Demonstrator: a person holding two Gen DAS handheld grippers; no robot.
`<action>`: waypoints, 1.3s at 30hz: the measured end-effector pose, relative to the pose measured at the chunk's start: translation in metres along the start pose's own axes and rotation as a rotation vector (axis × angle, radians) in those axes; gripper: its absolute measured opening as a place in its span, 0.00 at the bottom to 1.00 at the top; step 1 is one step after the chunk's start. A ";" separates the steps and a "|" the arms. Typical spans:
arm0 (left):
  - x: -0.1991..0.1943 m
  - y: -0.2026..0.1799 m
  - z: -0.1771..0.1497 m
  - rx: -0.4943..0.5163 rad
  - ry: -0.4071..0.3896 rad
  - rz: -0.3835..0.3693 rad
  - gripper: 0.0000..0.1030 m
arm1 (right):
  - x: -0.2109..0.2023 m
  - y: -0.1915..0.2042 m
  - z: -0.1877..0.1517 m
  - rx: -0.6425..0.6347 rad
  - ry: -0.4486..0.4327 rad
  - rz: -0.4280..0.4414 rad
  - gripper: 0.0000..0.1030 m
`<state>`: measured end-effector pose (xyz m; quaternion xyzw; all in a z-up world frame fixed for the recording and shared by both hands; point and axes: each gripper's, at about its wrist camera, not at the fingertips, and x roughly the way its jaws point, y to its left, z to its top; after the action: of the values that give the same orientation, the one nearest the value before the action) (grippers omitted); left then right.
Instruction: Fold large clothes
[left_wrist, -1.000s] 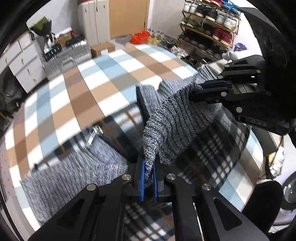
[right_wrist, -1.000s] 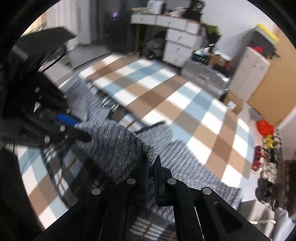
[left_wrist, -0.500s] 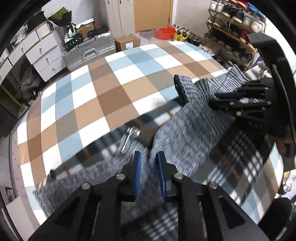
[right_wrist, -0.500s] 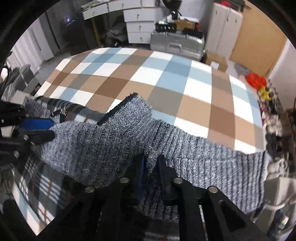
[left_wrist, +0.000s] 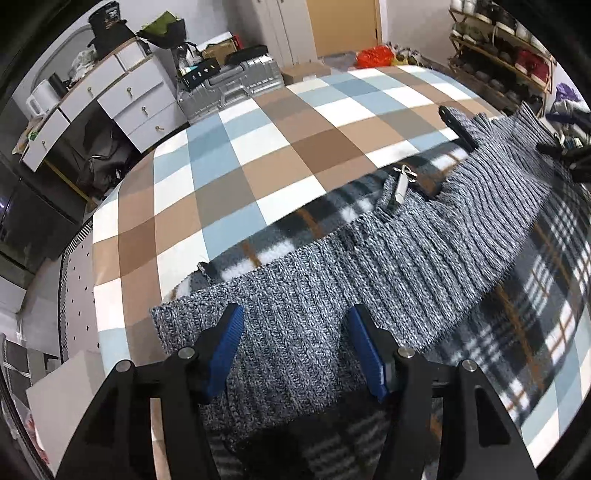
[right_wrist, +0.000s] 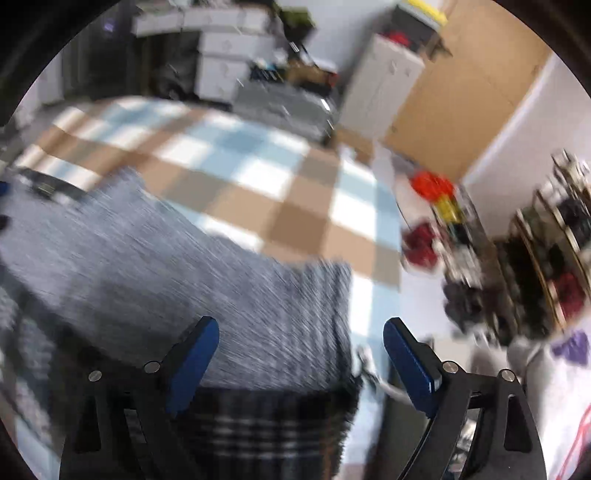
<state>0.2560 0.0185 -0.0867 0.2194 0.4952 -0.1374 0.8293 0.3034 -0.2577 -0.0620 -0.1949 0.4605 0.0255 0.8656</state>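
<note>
A grey marled knit garment with a dark plaid fleece lining (left_wrist: 369, 266) lies flat across the near side of the checked table (left_wrist: 258, 155); its knit flap is folded over the plaid. A metal zipper pull (left_wrist: 400, 184) lies near its far edge. My left gripper (left_wrist: 295, 350) is open and empty, just above the knit's near edge. My right gripper (right_wrist: 299, 354) is open and empty above the knit's right end (right_wrist: 184, 280); that view is motion-blurred. The right gripper also shows at the far right of the left wrist view (left_wrist: 569, 155).
White drawers (left_wrist: 110, 99) and a silver suitcase (left_wrist: 229, 88) stand beyond the table's far side. Shoe racks (right_wrist: 546, 236) stand to the right. A perforated board (left_wrist: 74, 295) and a white panel (left_wrist: 74, 391) sit off the table's left edge.
Both grippers held the knit fabric raised a second ago. They laid it down over the plaid, opened wide and drew back; the garment now lies flat.
</note>
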 end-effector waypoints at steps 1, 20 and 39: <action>0.002 0.000 0.000 -0.002 -0.001 0.008 0.53 | 0.009 -0.004 -0.002 0.035 0.038 0.009 0.87; -0.068 0.043 -0.074 -0.311 -0.115 -0.253 0.54 | -0.051 -0.050 -0.049 0.301 0.015 0.391 0.77; 0.014 0.046 -0.074 -0.492 0.136 -0.588 0.58 | 0.013 -0.045 -0.071 0.313 0.168 0.461 0.86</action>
<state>0.2267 0.0949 -0.1189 -0.1289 0.6088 -0.2317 0.7477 0.2655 -0.3262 -0.0939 0.0491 0.5609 0.1339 0.8155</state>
